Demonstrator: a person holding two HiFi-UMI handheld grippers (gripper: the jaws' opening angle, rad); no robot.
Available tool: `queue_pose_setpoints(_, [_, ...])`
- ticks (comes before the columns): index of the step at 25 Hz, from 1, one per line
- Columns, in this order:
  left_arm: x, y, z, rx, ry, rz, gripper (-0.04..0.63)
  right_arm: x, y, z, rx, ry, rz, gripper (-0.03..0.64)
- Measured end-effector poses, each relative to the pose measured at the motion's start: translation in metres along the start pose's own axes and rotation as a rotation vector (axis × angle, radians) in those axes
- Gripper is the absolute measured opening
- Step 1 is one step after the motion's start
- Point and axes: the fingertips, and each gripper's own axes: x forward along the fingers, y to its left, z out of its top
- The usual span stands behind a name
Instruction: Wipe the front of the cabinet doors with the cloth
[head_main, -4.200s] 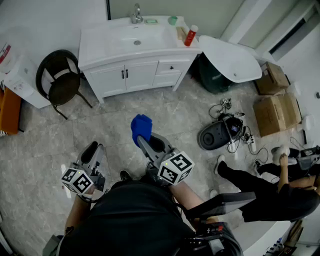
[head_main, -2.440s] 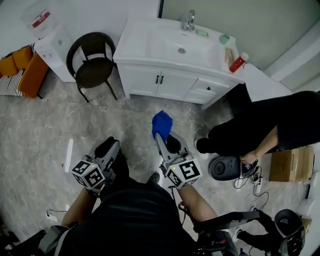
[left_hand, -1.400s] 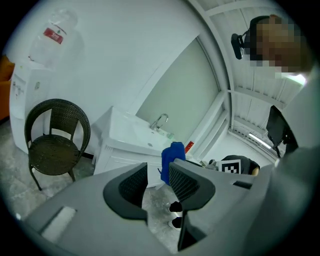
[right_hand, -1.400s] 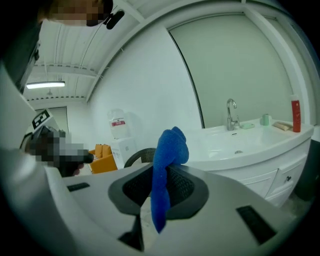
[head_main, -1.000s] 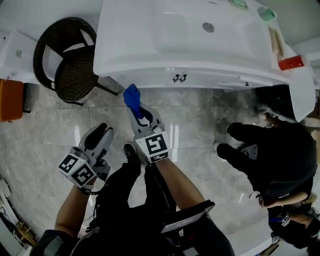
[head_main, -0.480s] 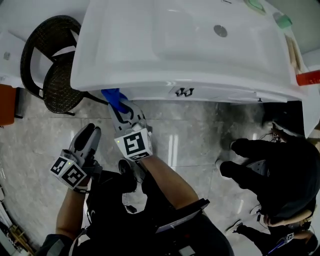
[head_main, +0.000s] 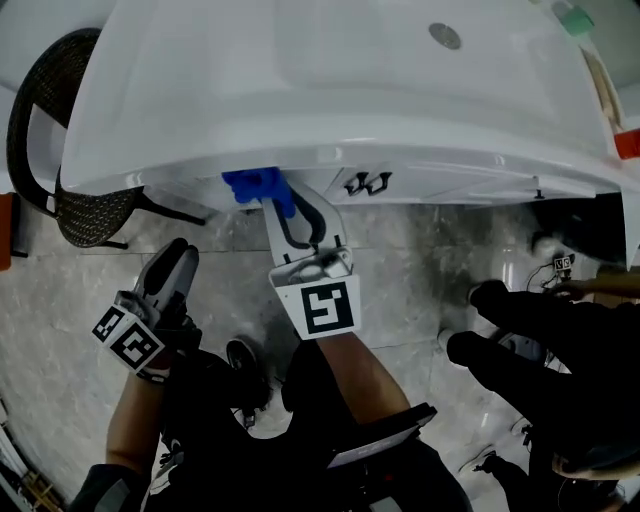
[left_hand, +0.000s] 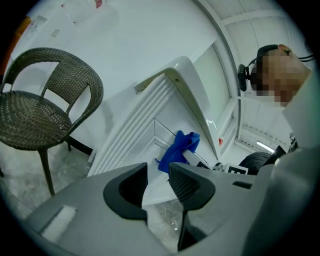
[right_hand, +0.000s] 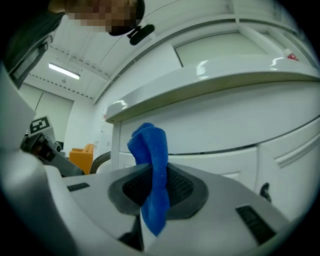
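A blue cloth (head_main: 255, 186) is pinched in my right gripper (head_main: 283, 205), which is shut on it. The cloth is held up at the white cabinet front (head_main: 320, 184), just under the countertop's overhang and left of the two dark door handles (head_main: 368, 183). In the right gripper view the cloth (right_hand: 150, 147) stands up between the jaws, with the cabinet door (right_hand: 225, 160) close behind; whether it touches I cannot tell. My left gripper (head_main: 172, 272) hangs lower left, away from the cabinet. Its jaws stand a narrow gap apart with nothing between them, and in its view I see the cloth (left_hand: 179, 149).
A white vanity top with a sink (head_main: 340, 70) overhangs the doors. A dark wicker chair (head_main: 60, 190) stands left of the cabinet. A person in black (head_main: 560, 340) is on the grey tile floor (head_main: 420, 250) to the right.
My right gripper has carried the cloth forward and rightward, up to the cabinet front under the counter edge. The head view has closed in on the vanity. The left gripper stays low.
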Motion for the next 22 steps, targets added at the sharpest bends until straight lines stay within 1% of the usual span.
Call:
queue_pose_setpoints(4, [0.011, 0.004, -0.015, -0.048, 0.000, -0.058, 0.132, -0.039, -0.074, -0.003, -0.083, -0.039, -0.154, 0.060])
queue_pose_setpoints(8, [0.019, 0.011, -0.030, -0.043, -0.007, -0.098, 0.132, -0.083, -0.136, -0.002, -0.057, -0.106, -0.342, 0.059])
queue_pose_setpoints(10, [0.024, 0.018, -0.039, -0.050, -0.017, -0.107, 0.132, -0.098, -0.143, 0.002, -0.062, -0.155, -0.398, 0.058])
queue_pose_setpoints(12, [0.025, 0.022, -0.044, -0.055, -0.033, -0.114, 0.132, -0.106, -0.133, 0.005, -0.108, -0.180, -0.418, 0.058])
queue_pose_setpoints(15, [0.025, 0.028, -0.046, -0.053, -0.062, -0.123, 0.132, -0.106, -0.115, 0.004, -0.171, -0.169, -0.428, 0.058])
queue_pose_setpoints(17, [0.022, 0.035, -0.048, -0.066, -0.078, -0.121, 0.132, -0.092, -0.103, -0.009, -0.176, -0.128, -0.400, 0.058])
queue_pose_setpoints(19, [0.021, 0.040, -0.051, -0.078, -0.088, -0.122, 0.132, -0.072, -0.084, -0.020, -0.183, -0.100, -0.336, 0.058])
queue_pose_setpoints(20, [0.022, 0.041, -0.052, -0.082, -0.093, -0.124, 0.132, -0.060, -0.070, -0.023, -0.190, -0.100, -0.288, 0.058])
queue_pose_setpoints(22, [0.020, 0.044, -0.056, -0.092, -0.099, -0.123, 0.132, -0.036, -0.033, -0.029, -0.197, -0.106, -0.161, 0.058])
